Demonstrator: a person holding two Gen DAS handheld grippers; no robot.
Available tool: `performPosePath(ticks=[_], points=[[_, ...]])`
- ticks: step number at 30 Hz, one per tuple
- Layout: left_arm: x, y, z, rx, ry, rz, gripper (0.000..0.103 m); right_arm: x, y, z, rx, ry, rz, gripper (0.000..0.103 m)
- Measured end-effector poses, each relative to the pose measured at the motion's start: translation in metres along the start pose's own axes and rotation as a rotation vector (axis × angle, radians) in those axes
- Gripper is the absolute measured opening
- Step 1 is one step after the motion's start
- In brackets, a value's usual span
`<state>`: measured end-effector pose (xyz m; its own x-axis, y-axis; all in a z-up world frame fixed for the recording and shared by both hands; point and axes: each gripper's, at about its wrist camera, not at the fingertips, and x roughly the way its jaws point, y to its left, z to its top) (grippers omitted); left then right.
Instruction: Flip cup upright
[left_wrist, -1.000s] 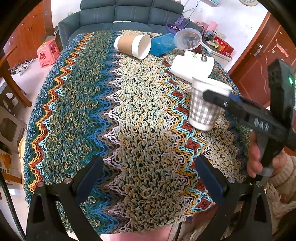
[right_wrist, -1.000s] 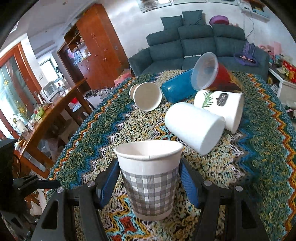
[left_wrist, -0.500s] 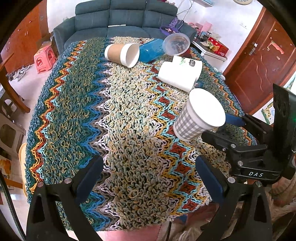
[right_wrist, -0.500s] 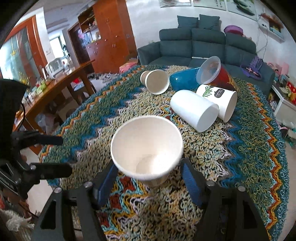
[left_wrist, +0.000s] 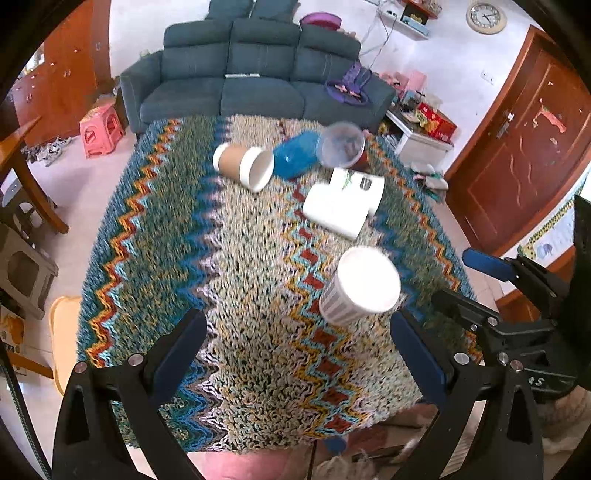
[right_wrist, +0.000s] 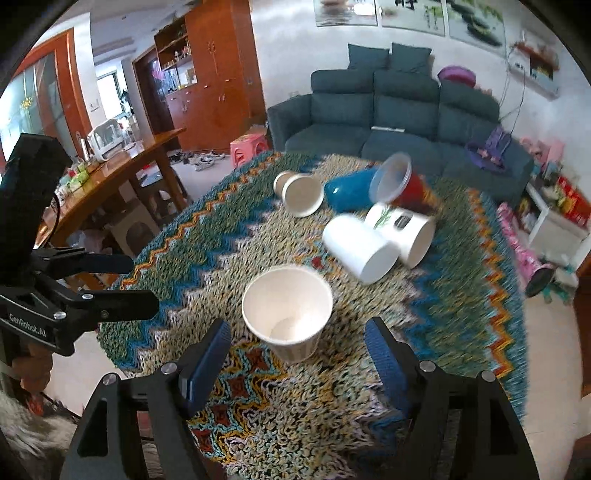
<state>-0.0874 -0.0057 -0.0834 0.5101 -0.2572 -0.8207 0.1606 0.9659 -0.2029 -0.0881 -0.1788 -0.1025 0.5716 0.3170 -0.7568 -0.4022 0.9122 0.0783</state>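
Both claws released, right claw (right_wrist: 297, 360) flanking upright checked cup (right_wrist: 288, 314), bare rug (left_wrist: 240, 258) leftward.

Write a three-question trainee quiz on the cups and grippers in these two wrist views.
1. True or false: the checked cup stands upright, mouth up.
2. Is the right gripper gripping that cup?
3. How many cups lie tipped at the far end: the brown cup, blue cup, clear cup and two white cups?

Key: 1 true. 2 no, its fingers are spread apart from it. 3 five.
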Motion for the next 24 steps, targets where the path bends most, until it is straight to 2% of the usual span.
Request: performPosePath(ticks=[6,13,16,19,24], points=[[-0.029,-0.006,0.018,-0.028,-0.035,0.044,0.100,-0.031,0.009,0.028,0.025,0.005,-0.043,0.076],[-0.052,-0.012,0.031,-0.054,-0.065,0.094,0.100,-0.051,0.007,0.044,0.120,0.070,-0.070,0.076],[-0.060,-0.017,0.035,-0.054,-0.081,0.105,0.100,-0.064,0.005,0.049,0.140,0.059,-0.126,0.076],[-0.065,-0.022,0.039,-0.051,-0.094,0.105,0.100,-0.075,0.005,0.052,0.156,0.036,-0.129,0.076],[-0.071,-0.031,0.043,-0.045,-0.115,0.151,0.100,-0.091,0.008,0.058,0.149,-0.004,-0.147,0.076]])
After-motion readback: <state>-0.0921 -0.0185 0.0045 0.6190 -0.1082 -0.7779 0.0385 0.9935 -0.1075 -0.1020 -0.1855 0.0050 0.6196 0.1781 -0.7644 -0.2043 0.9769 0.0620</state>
